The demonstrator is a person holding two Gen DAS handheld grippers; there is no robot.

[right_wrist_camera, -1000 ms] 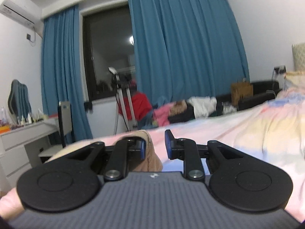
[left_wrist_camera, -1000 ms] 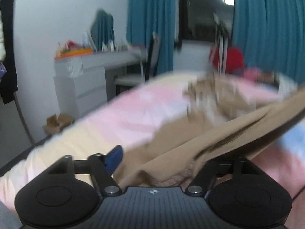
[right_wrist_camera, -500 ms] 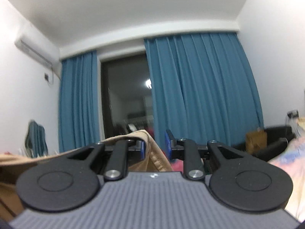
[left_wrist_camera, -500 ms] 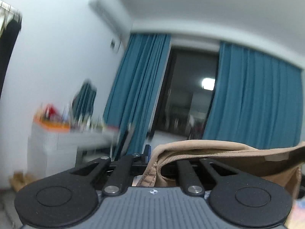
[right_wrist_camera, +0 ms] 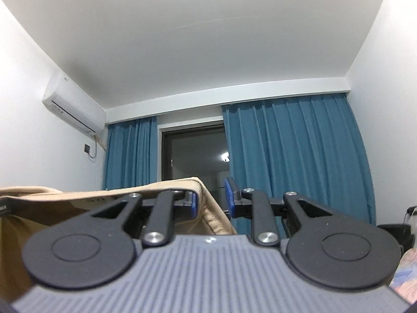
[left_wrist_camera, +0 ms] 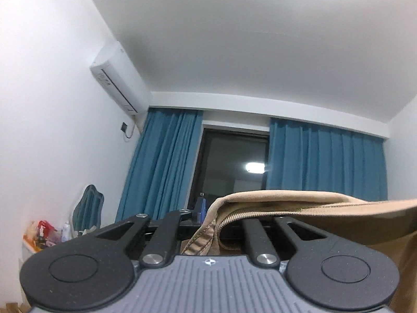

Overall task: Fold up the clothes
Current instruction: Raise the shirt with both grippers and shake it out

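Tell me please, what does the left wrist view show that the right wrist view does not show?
Only the left wrist view: a shelf of small bottles and colourful items at the lower left, a mirror leaning on the wall behind it, and the left gripper shut on the tan garment.

Only the right wrist view: a strip of pastel bedding at the lower right, and the right gripper with tan cloth between its blue pads.

Both: the garment, the air conditioner, the teal curtains, the dark window.

Tan ribbed-edged garment, teal-blue curtains, white air conditioner, blue-padded black fingers.
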